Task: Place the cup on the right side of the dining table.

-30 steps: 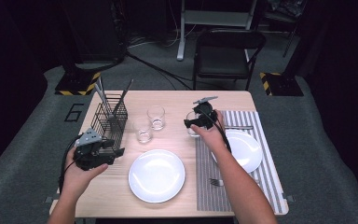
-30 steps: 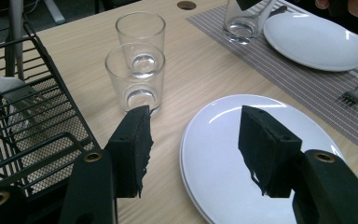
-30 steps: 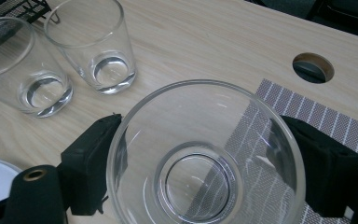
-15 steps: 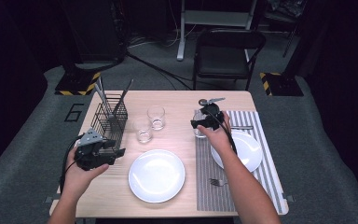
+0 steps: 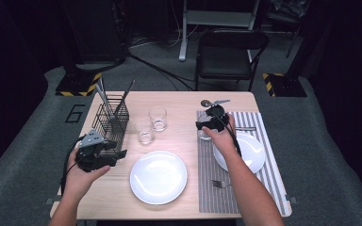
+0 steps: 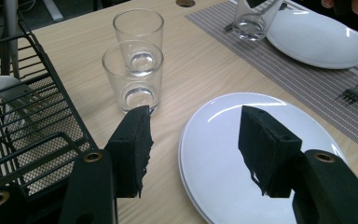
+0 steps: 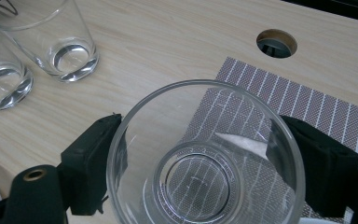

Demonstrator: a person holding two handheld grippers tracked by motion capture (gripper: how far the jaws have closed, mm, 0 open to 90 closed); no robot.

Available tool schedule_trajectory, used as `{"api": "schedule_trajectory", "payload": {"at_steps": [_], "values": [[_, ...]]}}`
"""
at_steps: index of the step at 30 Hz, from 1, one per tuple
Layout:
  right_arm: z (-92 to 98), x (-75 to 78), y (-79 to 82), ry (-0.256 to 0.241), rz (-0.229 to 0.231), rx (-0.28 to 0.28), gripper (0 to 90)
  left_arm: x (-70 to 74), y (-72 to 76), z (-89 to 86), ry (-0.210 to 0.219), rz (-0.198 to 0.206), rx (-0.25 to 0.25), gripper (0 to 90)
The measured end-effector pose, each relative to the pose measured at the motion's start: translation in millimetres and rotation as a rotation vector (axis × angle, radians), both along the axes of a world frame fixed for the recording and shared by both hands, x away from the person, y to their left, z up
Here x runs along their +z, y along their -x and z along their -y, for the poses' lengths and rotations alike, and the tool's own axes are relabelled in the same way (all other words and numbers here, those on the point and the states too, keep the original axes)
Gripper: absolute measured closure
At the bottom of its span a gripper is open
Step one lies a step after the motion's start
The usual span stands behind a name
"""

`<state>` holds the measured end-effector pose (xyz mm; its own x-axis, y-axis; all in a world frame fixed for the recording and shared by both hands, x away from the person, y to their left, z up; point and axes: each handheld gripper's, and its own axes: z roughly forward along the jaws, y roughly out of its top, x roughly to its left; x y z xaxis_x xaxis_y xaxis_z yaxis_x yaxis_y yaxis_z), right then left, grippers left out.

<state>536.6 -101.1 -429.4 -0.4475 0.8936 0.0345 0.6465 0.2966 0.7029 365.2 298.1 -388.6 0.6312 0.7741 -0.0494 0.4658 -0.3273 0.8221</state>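
Right tongs [image 5: 206, 126] pinch a glass [image 7: 205, 154] over the placemat [image 5: 207, 165], right of centre, not yet released; left tongs [image 6: 193, 151] hang spread at lower left; two glasses [image 5: 151, 125] remain on the tabletop [image 5: 184, 106].

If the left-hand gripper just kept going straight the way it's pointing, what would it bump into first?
Probably the white plate: the left gripper is open, its jaws aimed forward and down over the plate's near side. The nearer glass stands just left of that line and looks likely to be missed, though depth is hard to judge.
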Motion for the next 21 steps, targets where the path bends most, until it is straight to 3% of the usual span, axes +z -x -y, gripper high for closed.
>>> {"api": "schedule_trajectory", "payload": {"at_steps": [21], "values": [[3.0, -15.2, -2.2, 0.005, -0.034, -0.029, 17.1, -0.4, -0.3, -0.2, 0.004, 0.000, 0.000, 44.0]]}}
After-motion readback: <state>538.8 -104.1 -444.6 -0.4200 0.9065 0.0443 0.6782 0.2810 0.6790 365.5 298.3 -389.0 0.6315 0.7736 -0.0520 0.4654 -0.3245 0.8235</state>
